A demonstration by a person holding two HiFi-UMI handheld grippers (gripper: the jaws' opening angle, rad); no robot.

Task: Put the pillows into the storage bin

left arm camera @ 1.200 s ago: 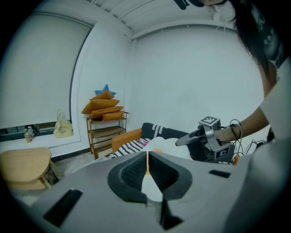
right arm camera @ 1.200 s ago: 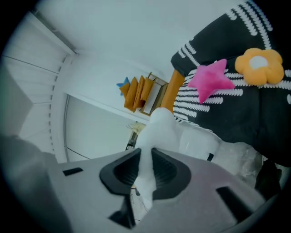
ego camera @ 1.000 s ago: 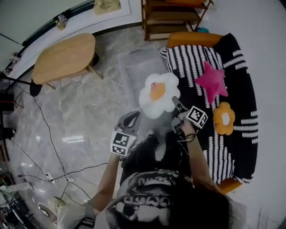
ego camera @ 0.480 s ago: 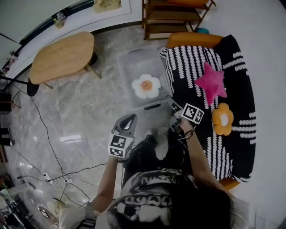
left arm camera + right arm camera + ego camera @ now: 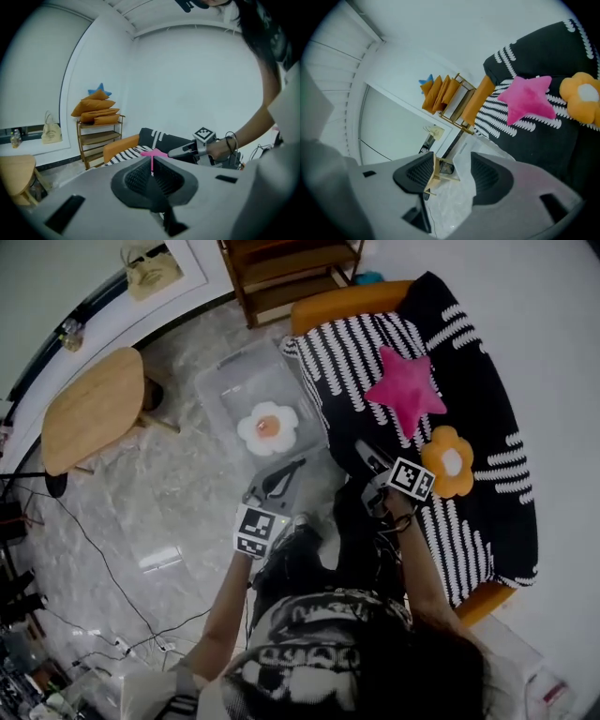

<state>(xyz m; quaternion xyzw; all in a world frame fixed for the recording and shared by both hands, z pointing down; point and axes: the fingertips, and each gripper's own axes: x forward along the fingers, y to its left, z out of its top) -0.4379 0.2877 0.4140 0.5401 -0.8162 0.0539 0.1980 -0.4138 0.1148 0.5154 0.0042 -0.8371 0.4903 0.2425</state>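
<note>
The white flower pillow with a yellow centre lies inside the clear storage bin on the floor. The pink star pillow and the orange flower pillow rest on the sofa. My right gripper hangs over the sofa's front edge, just left of the orange flower, open and with nothing between its jaws. My left gripper hovers over the floor just in front of the bin, shut and holding nothing.
A black-and-white striped throw covers the orange sofa. A wooden shelf with orange cushions stands behind the bin. A light wooden table stands to the left, and cables run over the marble floor.
The right gripper held the white flower pillow up a second ago. It let go, the pillow dropped into the bin, and the open gripper drew back toward the sofa.
</note>
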